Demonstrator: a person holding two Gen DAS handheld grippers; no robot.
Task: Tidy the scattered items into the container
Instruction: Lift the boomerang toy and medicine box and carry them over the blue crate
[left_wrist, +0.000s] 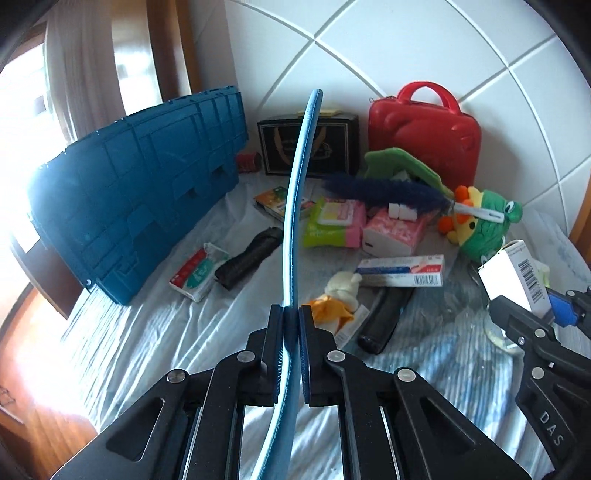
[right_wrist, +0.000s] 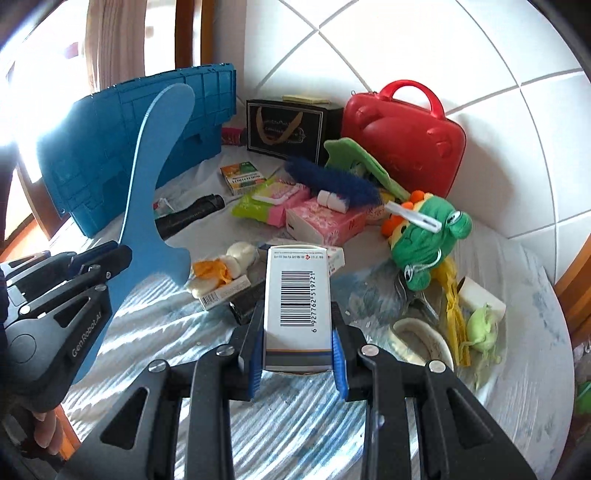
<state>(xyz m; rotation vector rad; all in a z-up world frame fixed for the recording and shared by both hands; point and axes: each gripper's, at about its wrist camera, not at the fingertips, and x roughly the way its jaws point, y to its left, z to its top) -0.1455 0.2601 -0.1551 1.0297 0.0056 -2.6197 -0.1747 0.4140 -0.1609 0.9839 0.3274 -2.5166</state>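
Note:
My left gripper (left_wrist: 291, 314) is shut on a flat blue foam shape (left_wrist: 299, 192), seen edge-on in the left wrist view and as a broad curved cutout (right_wrist: 147, 206) in the right wrist view. My right gripper (right_wrist: 299, 332) is shut on a white box with a barcode (right_wrist: 297, 306), also seen at the right edge as the barcode box (left_wrist: 517, 277). The blue crate (left_wrist: 140, 206) stands at the left on the bed, its ribbed side facing me. Both grippers hover above the striped sheet, short of the scattered items.
On the sheet lie tissue packs (left_wrist: 391, 232), a wipes pack (left_wrist: 328, 221), black cases (left_wrist: 247, 258), a long white box (left_wrist: 402, 271), a frog plush (right_wrist: 428, 236) and a duck toy (right_wrist: 221, 266). A red case (left_wrist: 424, 129) and a black box (left_wrist: 310, 144) lean on the tiled wall.

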